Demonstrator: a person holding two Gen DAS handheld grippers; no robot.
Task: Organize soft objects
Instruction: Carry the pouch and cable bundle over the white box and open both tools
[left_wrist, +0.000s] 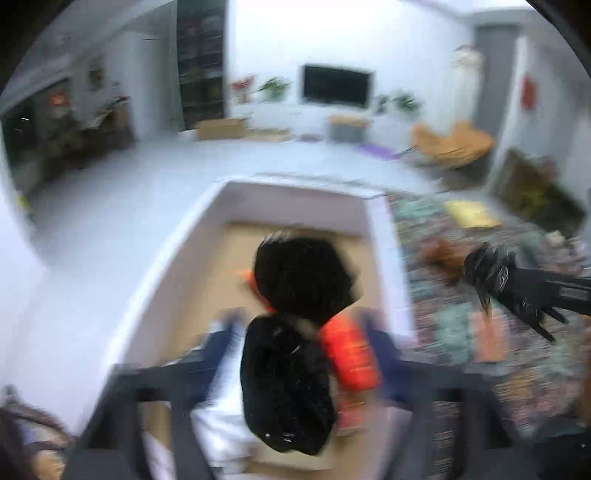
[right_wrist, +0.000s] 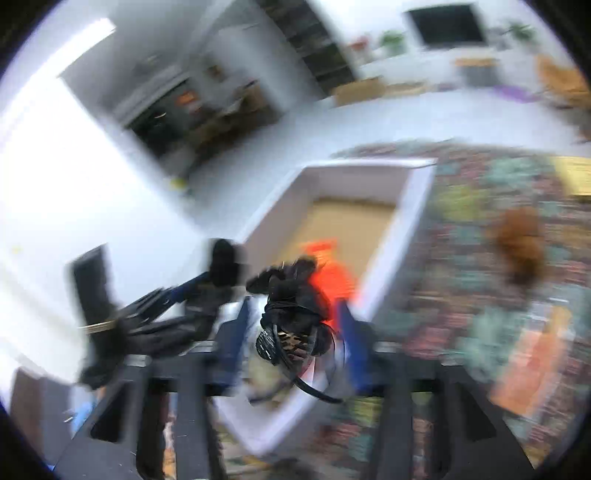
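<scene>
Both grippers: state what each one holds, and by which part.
The left gripper hangs a black plush toy above the white box; where it grips is too blurred. The right gripper holds a dark feathered headband by its clump.

No legible text or labels

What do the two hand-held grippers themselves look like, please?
The left hand-held gripper and right hand-held gripper match: a black slotted frame across the bottom of each wrist view, carrying two dark blue fingers. Motion blur hides any markings; no sleeves or hands show.
</scene>
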